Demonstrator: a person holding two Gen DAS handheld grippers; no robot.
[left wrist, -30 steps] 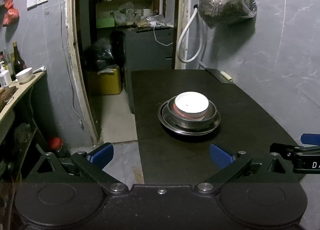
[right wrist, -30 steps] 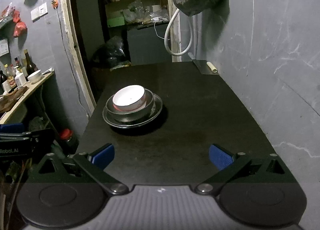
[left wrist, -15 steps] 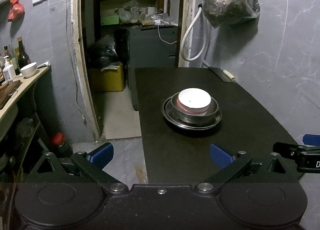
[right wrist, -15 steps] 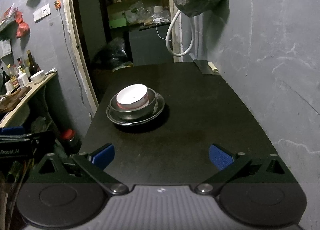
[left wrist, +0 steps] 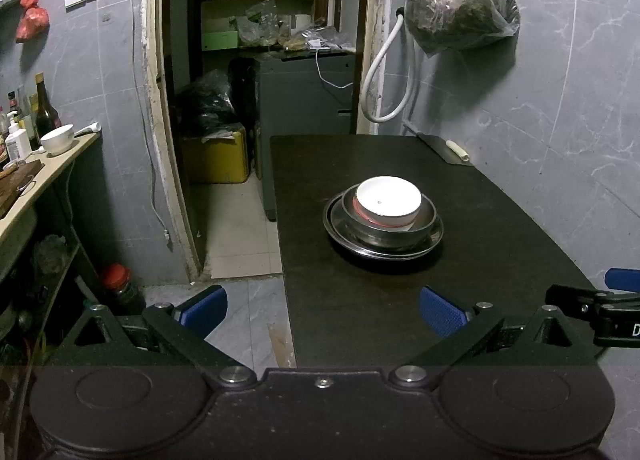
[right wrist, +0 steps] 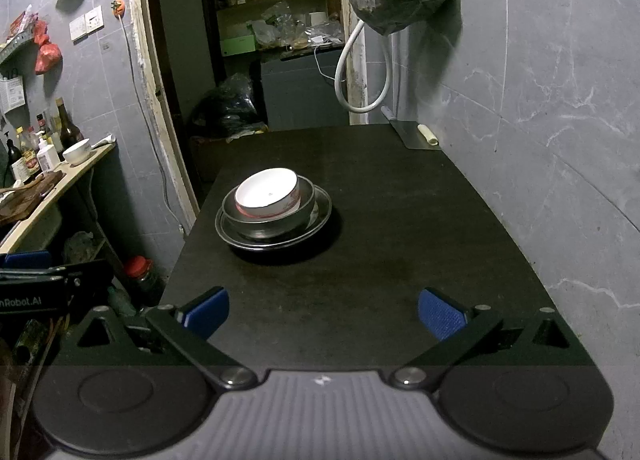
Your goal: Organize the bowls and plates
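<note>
A white bowl [left wrist: 389,197] [right wrist: 267,193] with a red outside sits nested in a steel bowl [left wrist: 386,230] [right wrist: 272,226], which stands on a steel plate [left wrist: 434,238] [right wrist: 322,216] on the black table [left wrist: 500,228] [right wrist: 400,228]. My left gripper [left wrist: 322,310] hangs open over the table's near left corner, well short of the stack, holding nothing. My right gripper [right wrist: 322,312] is open and empty over the table's near edge, with the stack ahead to its left. Each gripper shows at the edge of the other's view.
A flat metal piece with a pale roll [left wrist: 456,150] [right wrist: 428,134] lies at the table's far right corner by the grey wall. A bag [left wrist: 460,4] and white hose [left wrist: 384,72] hang above. A counter with a white bowl [left wrist: 58,140] and bottles stands left; an open doorway is behind.
Both grippers have drawn back and shifted slightly; the stack looks smaller and farther in both views. The dishes themselves have not moved.
</note>
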